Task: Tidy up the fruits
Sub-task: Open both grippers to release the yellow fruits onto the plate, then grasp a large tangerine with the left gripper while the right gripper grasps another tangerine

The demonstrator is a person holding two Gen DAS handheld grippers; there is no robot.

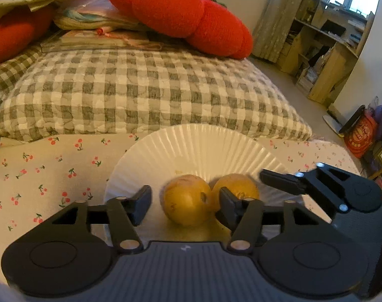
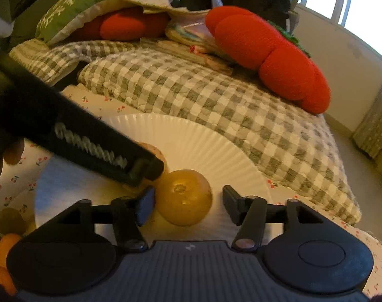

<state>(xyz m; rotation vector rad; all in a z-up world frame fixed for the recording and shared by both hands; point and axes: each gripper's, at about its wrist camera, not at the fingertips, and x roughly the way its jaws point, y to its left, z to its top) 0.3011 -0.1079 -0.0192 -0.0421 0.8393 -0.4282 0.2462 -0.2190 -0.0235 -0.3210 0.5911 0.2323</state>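
A white paper plate point(image 1: 198, 146) lies on the cherry-print sheet and holds two yellow-brown round fruits. In the left wrist view my left gripper point(image 1: 186, 205) is open around the left fruit point(image 1: 186, 198), with its right finger between the two fruits; the second fruit point(image 1: 237, 185) sits just right of it. In the right wrist view my right gripper point(image 2: 188, 205) is open around that second fruit point(image 2: 183, 196) on the plate point(image 2: 203, 138). The left gripper's body point(image 2: 90, 148) crosses in from the left and hides most of the other fruit point(image 2: 153, 151).
A grey checked quilt point(image 1: 140, 88) rises just behind the plate, with red knitted cushions point(image 1: 181, 12) on it. More small fruits, green and orange point(image 2: 7, 241), lie on the sheet left of the plate. A bookshelf point(image 1: 329, 50) stands far right.
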